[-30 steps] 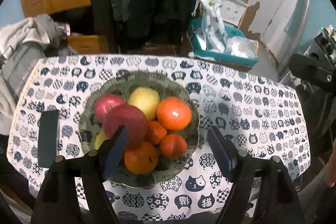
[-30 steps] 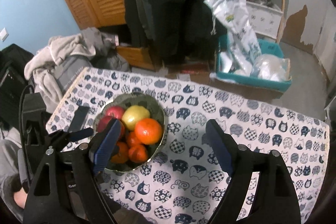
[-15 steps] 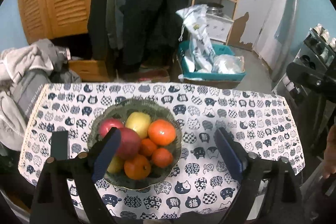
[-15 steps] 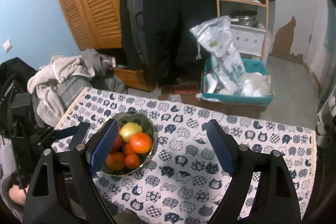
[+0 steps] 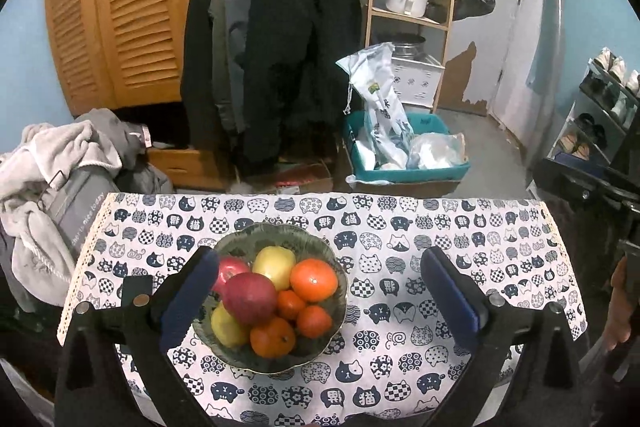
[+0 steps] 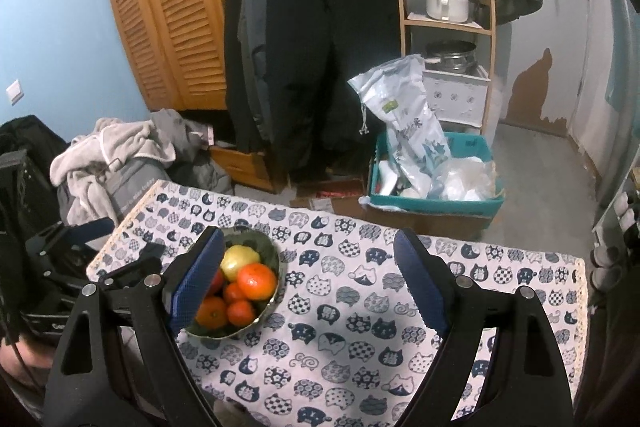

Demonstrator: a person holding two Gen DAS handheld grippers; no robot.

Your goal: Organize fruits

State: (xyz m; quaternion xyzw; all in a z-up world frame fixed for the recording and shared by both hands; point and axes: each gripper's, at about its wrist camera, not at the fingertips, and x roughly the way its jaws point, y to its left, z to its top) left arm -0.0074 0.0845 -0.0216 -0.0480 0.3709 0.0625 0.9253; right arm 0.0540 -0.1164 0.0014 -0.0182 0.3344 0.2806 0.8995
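Observation:
A green glass bowl (image 5: pixel 280 227) stands on the left part of the table, heaped with fruit: two red apples (image 5: pixel 250 297), yellow fruit (image 5: pixel 276 265) and several oranges (image 5: pixel 314 279). My left gripper (image 5: pixel 318 255) hangs above and in front of the bowl. Its jaws are opening wide, and no pad touches the fruit. In the right wrist view the bowl (image 6: pixel 277 259) lies behind the left finger of my right gripper (image 6: pixel 309 235). That gripper is open and empty over the cloth, to the right of the bowl.
A cat-patterned tablecloth (image 5: pixel 440 227) covers the table to its edges. A dark flat object (image 5: pixel 138 287) lies left of the bowl. On the floor beyond are a teal bin (image 5: pixel 408 171) of bags, hanging coats (image 5: pixel 272 47) and a heap of clothes (image 5: pixel 52 167).
Both grippers have risen and drawn back from the bowl, which now looks smaller and farther off. The left gripper's jaws have spread wider. The fruit has not moved.

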